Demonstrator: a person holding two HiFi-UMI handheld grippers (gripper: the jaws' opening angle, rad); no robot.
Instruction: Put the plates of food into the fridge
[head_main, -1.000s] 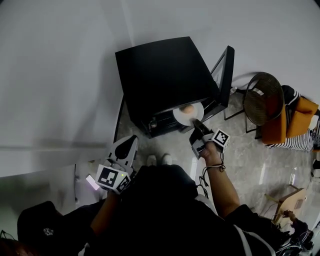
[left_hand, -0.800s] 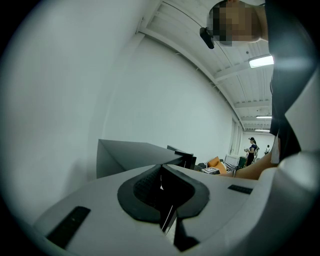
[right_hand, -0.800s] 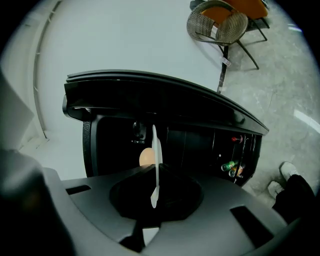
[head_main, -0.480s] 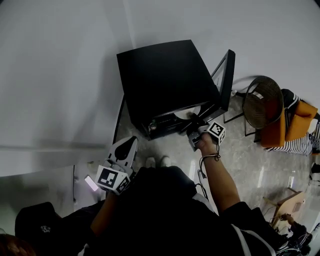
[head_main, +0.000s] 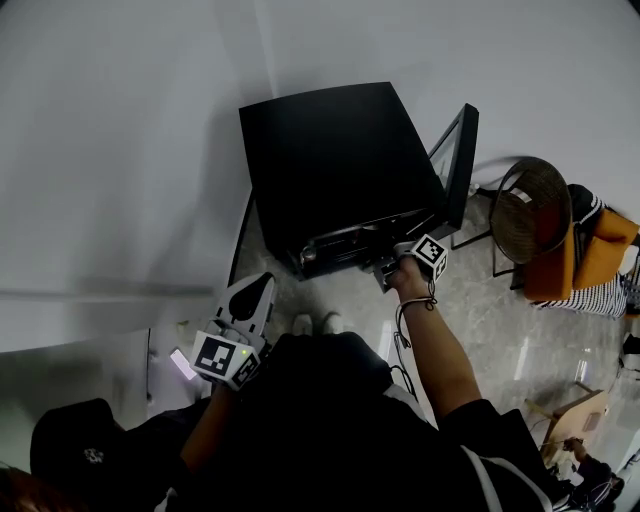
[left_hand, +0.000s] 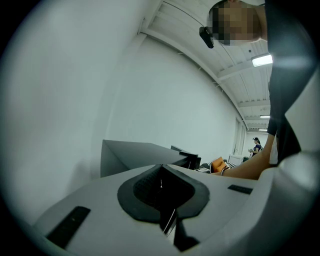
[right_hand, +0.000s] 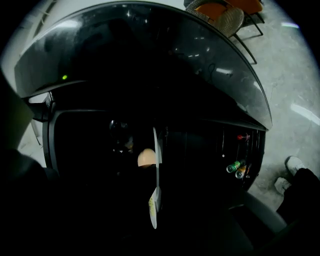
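The black fridge stands on the floor.

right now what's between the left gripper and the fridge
Only floor, seen in the head view: the left gripper, shut and empty, hangs short of the fridge.

Fridge glossy; floor polished stone; chair wicker.

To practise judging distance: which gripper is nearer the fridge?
Right. The right gripper reaches into the open front of the fridge, holding a plate; the left gripper is back beside the person, apart from the fridge.
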